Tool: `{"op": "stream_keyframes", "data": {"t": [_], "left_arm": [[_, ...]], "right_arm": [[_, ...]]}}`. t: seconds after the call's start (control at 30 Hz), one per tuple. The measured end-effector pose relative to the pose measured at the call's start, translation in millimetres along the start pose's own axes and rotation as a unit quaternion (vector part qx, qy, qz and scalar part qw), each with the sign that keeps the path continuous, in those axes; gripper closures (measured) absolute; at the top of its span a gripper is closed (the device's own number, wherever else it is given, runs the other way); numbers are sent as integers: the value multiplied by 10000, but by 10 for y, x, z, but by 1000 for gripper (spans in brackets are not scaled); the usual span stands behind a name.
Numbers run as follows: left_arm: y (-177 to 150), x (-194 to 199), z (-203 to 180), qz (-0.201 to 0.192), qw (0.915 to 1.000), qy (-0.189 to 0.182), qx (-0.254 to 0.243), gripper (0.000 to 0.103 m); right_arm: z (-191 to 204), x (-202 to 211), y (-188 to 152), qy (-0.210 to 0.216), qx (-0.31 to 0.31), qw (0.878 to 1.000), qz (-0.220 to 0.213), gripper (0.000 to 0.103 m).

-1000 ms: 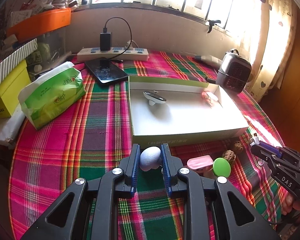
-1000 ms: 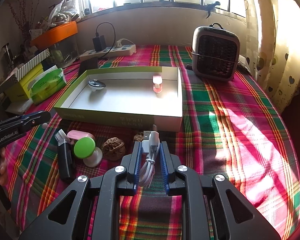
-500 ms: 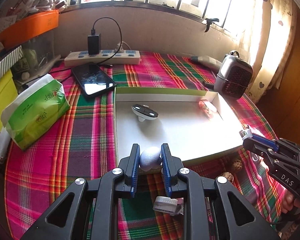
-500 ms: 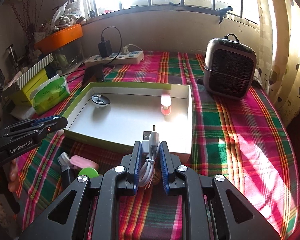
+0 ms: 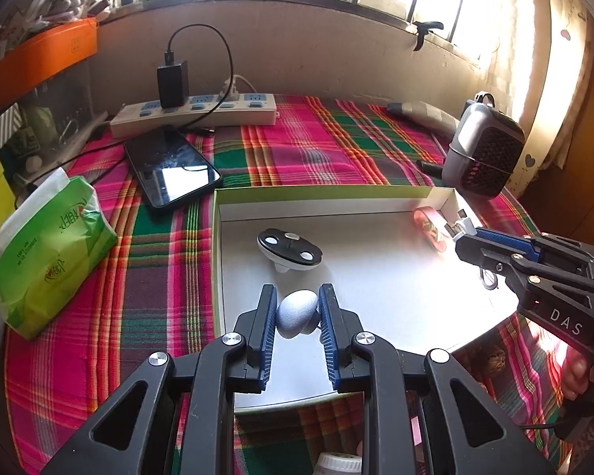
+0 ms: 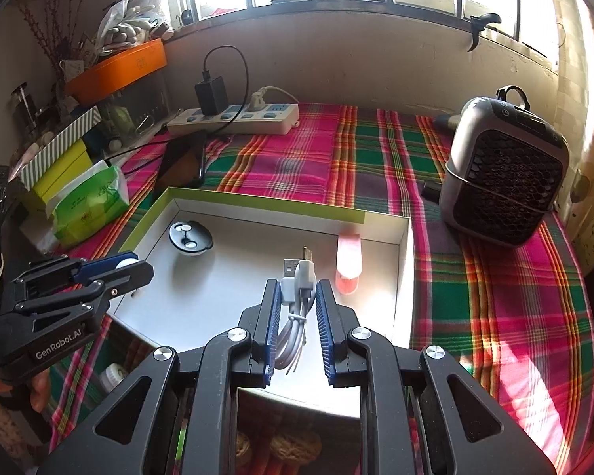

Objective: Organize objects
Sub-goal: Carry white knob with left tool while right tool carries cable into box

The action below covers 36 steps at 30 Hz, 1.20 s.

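Observation:
My left gripper (image 5: 297, 308) is shut on a pale blue-grey egg-shaped thing (image 5: 296, 312), held over the near left part of the shallow white box (image 5: 217, 261) with green outer walls. My right gripper (image 6: 297, 297) is shut on a coiled white USB cable (image 6: 299, 289) above the box's (image 6: 404, 277) near right part. Inside the box lie a black-topped round gadget (image 5: 289, 250) and a pink clip-like item (image 5: 429, 227). Each gripper shows in the other's view: the right gripper (image 5: 465, 231) at the right, the left gripper (image 6: 128, 267) at the left.
The plaid tablecloth (image 5: 305, 146) carries a dark phone (image 5: 172, 172), a power strip (image 5: 194, 113) with a charger, a green tissue pack (image 5: 51, 253) and a grey mini heater (image 6: 503, 190). Walnuts (image 6: 293, 449) and a small white cap (image 5: 338, 465) lie below the box's near edge.
Both grippers moved forward from the loose items on the cloth to above the box, still holding the egg-shaped thing and the cable. The pink and green items dropped out of view below.

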State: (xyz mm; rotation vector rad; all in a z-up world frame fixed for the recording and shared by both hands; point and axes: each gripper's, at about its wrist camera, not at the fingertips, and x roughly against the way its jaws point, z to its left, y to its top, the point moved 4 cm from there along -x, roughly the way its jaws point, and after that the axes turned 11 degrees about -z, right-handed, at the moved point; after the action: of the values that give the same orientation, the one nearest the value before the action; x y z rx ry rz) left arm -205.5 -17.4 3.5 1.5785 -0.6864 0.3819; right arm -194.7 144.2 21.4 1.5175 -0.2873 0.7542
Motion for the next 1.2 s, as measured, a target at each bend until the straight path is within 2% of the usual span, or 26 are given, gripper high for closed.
{"op": "stream_keyframes", "data": {"t": [0.5, 1.2], "left_arm": [[18, -267, 7, 165, 9997, 83, -159, 83], [22, -361, -4, 213, 9993, 136, -292, 83]], "right_arm": [[-8, -540, 96, 28, 97, 9993, 368, 84], [-50, -720, 62, -18, 18, 9987, 506, 84]]}}
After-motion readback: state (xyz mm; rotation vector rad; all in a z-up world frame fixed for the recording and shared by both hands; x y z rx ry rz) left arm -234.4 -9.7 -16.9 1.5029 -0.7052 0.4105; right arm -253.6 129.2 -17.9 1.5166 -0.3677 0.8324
